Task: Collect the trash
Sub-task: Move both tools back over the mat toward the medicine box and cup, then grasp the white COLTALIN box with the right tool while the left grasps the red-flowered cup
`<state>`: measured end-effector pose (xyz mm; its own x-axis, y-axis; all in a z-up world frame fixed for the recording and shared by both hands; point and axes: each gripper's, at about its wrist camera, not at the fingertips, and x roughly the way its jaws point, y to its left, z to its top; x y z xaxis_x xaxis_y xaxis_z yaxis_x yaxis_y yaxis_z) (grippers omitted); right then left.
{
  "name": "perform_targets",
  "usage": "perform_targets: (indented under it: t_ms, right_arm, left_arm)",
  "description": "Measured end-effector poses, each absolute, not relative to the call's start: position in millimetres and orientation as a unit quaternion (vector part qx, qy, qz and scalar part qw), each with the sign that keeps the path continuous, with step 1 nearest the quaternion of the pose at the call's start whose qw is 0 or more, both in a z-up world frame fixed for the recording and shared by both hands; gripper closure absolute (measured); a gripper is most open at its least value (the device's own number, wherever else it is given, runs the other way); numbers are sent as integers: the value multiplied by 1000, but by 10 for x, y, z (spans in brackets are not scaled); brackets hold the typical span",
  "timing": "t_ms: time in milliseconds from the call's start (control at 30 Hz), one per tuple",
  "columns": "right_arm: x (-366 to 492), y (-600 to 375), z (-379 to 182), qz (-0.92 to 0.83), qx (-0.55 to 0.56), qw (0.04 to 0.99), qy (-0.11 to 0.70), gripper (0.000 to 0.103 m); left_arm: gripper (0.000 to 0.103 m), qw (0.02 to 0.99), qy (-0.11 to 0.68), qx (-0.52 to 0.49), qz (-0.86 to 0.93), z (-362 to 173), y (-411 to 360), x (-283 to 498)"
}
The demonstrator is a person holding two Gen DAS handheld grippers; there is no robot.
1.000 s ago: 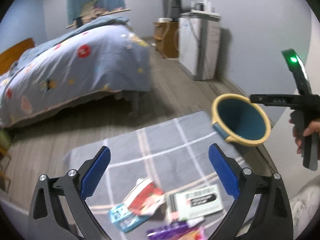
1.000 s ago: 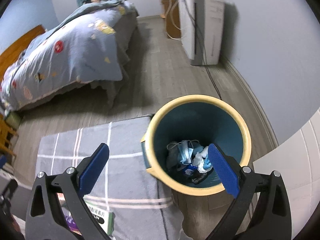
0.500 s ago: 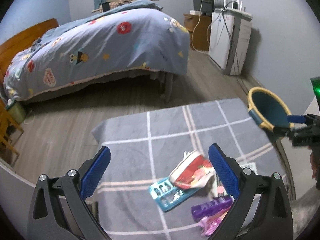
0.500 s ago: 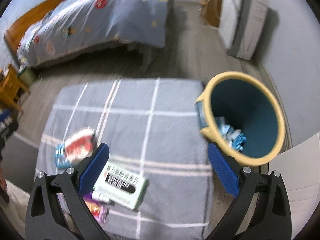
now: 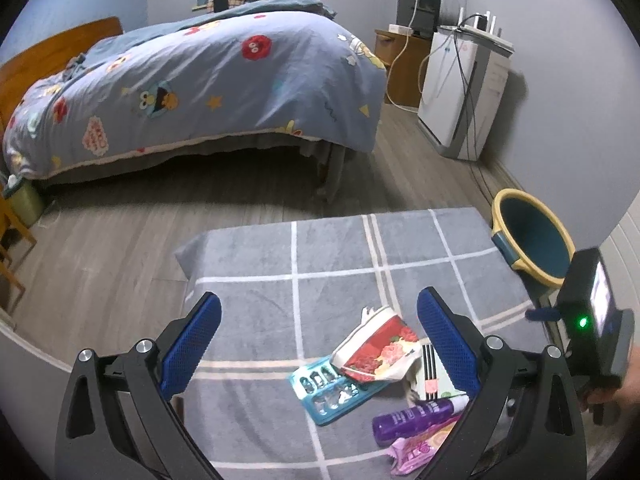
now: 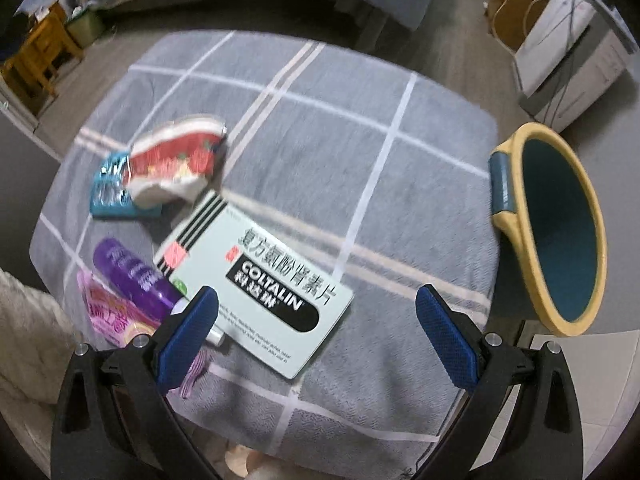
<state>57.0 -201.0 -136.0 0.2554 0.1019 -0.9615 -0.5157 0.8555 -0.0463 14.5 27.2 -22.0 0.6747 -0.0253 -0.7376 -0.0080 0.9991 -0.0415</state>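
Note:
Trash lies on a grey checked cloth (image 6: 340, 128): a pale green medicine box (image 6: 256, 280), a red and white wrapper (image 6: 176, 160) over a teal blister pack (image 6: 106, 192), a purple tube (image 6: 136, 276) and a pink packet (image 6: 108, 312). A yellow-rimmed teal bin (image 6: 560, 232) stands at the cloth's right edge. My right gripper (image 6: 316, 336) is open and empty, just above the box's near edge. My left gripper (image 5: 318, 344) is open and empty above the wrapper (image 5: 376, 348) and blister pack (image 5: 336, 392). The bin (image 5: 532, 240) is far right there.
A bed with a blue patterned duvet (image 5: 200, 80) stands beyond the cloth. A white appliance (image 5: 460, 88) and a wooden cabinet (image 5: 404, 64) line the right wall. Wooden furniture (image 6: 36, 56) stands at the left. Grey wood floor (image 5: 120, 248) surrounds the cloth.
My right gripper has swung left from over the bin to above the medicine box. My left gripper has drawn back and turned left, so the trash now lies between its fingers.

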Motion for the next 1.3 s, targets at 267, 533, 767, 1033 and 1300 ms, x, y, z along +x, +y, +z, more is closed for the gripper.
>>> perform_targets:
  t_ms: [267, 533, 767, 1033, 1300]
  right_arm:
    - [508, -1836, -1530, 223, -209, 747, 590, 6]
    - [492, -1680, -1668, 236, -227, 733, 596, 6]
    - [503, -1540, -1794, 242, -248, 723, 598, 6]
    - [613, -1352, -1950, 250, -269, 722, 586, 6]
    - [933, -1536, -1948, 199, -216, 739, 606, 21]
  left_arm:
    - [6, 914, 404, -34, -7, -215, 284, 188]
    - [6, 913, 406, -37, -11, -219, 263, 215]
    - [6, 910, 413, -37, -14, -253, 253, 262]
    - [6, 900, 433, -42, -12, -362, 263, 351]
    - [6, 885, 465, -19, -6, -585, 179, 477]
